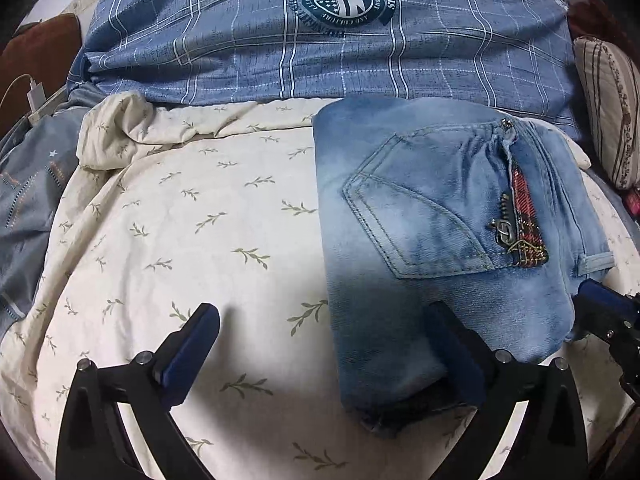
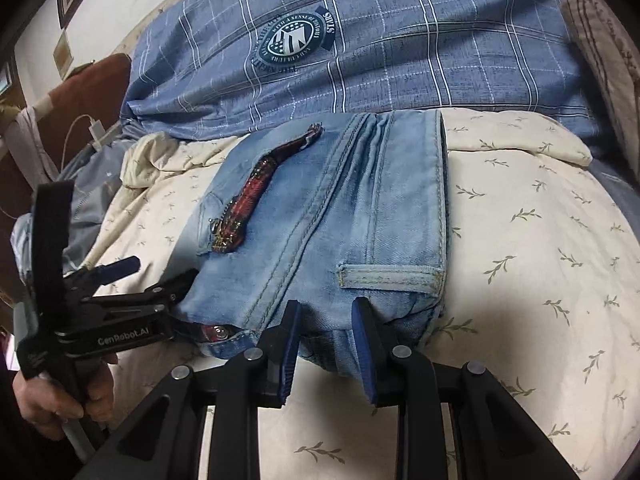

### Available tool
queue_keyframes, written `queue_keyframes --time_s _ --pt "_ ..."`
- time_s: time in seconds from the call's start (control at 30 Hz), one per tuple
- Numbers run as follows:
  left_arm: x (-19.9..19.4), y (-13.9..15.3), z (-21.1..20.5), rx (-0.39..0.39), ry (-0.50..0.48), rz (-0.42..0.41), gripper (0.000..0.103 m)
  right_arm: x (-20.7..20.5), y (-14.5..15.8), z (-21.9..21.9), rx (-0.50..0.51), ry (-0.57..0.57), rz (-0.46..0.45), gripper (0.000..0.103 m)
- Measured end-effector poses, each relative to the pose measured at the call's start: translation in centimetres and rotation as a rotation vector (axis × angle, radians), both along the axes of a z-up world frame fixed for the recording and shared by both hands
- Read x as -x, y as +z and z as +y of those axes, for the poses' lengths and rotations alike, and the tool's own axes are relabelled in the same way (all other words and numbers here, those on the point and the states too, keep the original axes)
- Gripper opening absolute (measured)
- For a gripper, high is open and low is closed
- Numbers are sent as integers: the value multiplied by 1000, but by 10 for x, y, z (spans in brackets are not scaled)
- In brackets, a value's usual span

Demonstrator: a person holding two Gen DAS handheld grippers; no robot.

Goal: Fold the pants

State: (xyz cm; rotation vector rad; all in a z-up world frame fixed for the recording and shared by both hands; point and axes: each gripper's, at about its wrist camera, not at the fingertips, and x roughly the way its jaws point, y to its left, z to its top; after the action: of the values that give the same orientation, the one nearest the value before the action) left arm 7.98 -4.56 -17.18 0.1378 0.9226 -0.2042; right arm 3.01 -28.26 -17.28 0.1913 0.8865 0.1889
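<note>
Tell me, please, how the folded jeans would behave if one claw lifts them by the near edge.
The folded jeans would probably sag and unfold, since several loose denim layers are stacked with nothing binding them. They look fairly heavy for their size, being thick. The cloth should not slip much; the right claw stands partly open at that edge.

A bedroom in a home: a bed spread with a cream leaf-print sheet [image 1: 168, 216], a rumpled blue plaid duvet [image 1: 320, 52] at its far side, a striped pillow [image 1: 608, 108] far right, a white phone charger [image 1: 35, 94] plugged in at far left.
</note>
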Motion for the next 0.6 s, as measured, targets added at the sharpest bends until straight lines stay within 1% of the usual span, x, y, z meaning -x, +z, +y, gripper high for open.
queue_keyframes --time_s 0.07,0.13,0.17,0.2,0.23,0.27,0.3,0.33,0.37,0.43,0.53,0.6 --pt "2 7 2 7 -6 -21 103 3 6 -6 -49 -4 -4 30" --pt "3 15 6 37 -17 -38 102 6 16 -16 -104 -8 -16 30" --pt "1 21 10 71 -25 -37 102 9 22 -22 -125 -18 -35 30" --pt "0 26 15 99 -25 -30 102 10 26 -27 -136 -31 -50 32" --pt "-3 30 17 118 -24 -26 102 12 31 -33 -143 -54 -63 37" --pt "-7 35 22 150 -22 -18 102 13 35 -41 -157 -78 -71 60" --pt "-12 40 27 178 -21 -6 102 13 38 -50 -187 -100 -85 74" --pt "-15 42 30 191 -20 3 102 13 41 -58 -210 -113 -97 75" --pt "-23 44 34 218 -25 26 102 10 43 -68 -232 -126 -96 75" --pt "-34 45 40 244 -25 58 102 4 43 -80 -264 -139 -80 75" --pt "-52 40 43 264 -29 139 102 -16 28 -97 -376 -116 5 75" --pt "-58 35 43 286 -41 163 102 -27 14 -105 -423 -100 68 75"
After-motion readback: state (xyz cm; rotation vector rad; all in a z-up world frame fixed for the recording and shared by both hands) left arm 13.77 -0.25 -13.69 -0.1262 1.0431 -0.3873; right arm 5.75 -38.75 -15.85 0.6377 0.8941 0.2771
